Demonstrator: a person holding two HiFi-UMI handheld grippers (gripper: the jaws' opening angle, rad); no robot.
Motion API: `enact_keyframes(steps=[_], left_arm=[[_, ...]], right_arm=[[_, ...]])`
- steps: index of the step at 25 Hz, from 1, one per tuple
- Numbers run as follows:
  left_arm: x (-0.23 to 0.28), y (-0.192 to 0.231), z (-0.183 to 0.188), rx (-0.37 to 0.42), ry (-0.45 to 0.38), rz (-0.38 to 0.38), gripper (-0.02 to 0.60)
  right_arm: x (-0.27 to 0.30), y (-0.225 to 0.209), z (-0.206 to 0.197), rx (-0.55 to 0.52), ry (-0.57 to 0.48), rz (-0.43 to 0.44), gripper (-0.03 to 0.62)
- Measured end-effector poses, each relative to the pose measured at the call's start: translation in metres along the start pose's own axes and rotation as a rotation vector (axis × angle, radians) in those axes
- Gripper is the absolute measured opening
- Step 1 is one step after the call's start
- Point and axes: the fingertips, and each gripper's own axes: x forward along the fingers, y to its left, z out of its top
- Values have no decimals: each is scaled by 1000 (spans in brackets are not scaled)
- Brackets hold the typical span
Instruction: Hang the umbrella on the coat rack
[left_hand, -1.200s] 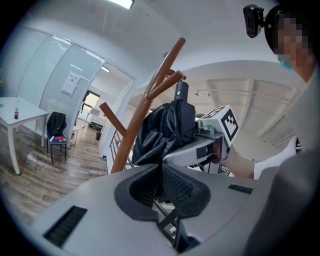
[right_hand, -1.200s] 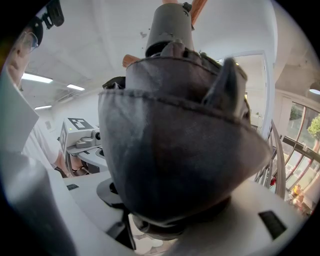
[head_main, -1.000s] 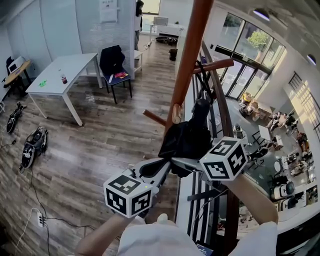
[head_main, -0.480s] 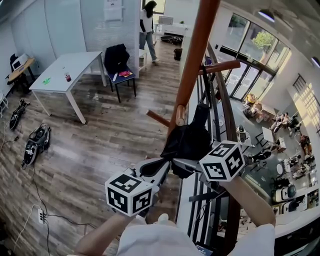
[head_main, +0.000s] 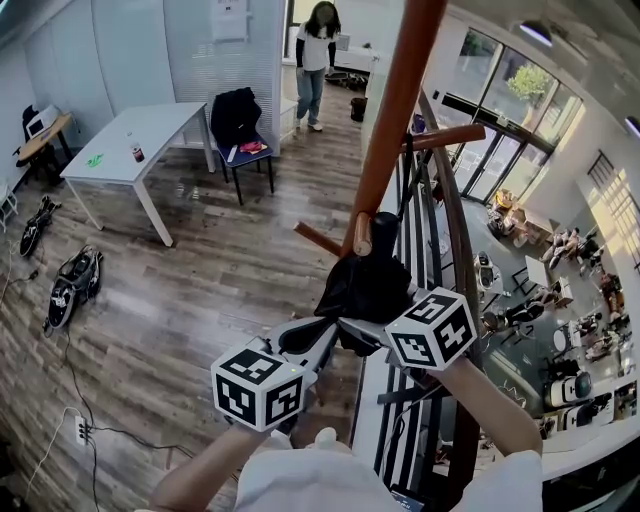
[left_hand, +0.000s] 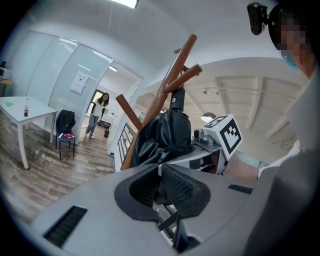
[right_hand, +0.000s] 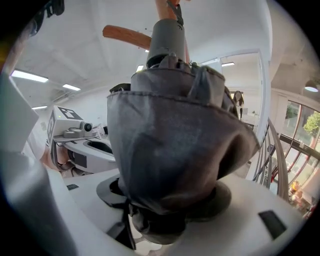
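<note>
**Desk:** Where is the umbrella, and who has it?

**Operator:** The black umbrella (head_main: 370, 285) is folded and bunched, held up against the brown pole of the coat rack (head_main: 395, 110) at the centre of my head view. Its grey cap (right_hand: 167, 35) points up at 12 o'clock, just beside the pole. My right gripper (head_main: 362, 326) is clamped round the lower bundle, and the fabric fills its view. My left gripper (left_hand: 160, 171) has its jaws drawn narrow, tips meeting on the lower edge of the cloth.

**Desk:** Is it on a peg?

**Operator:** I can't tell. One peg (head_main: 320, 238) juts out toward 9 o'clock right beside the umbrella's top. Another peg (head_main: 445, 137) sticks out higher, toward 2 o'clock.

**Desk:** Anything crowding you?

**Operator:** The stair railing (head_main: 445, 230) runs close behind the rack, from 1 down to 5 o'clock, just beside my right arm. The rest is well apart. A white table (head_main: 120, 140) stands at 10 o'clock. A chair (head_main: 238, 125) draped in a dark jacket is at 11. A person (head_main: 315, 60) stands at 12. Bags (head_main: 70, 290) lie on the wood floor at 9.
</note>
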Motion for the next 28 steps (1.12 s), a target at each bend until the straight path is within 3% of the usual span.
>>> enact_keyframes(steps=[10,18,28], left_arm=[[-2,-3,-10,-16,-3,-1,37],[0,-7,-14,-19,-3,-19,37],[-2,-12,-10,-13,-6,-24,37]], right_arm=[[2,-7,0,21,-69,-57,318],[-4,-17,-3,21,-126,-157,319],[-21,-15,0,52,-160,-166,322]])
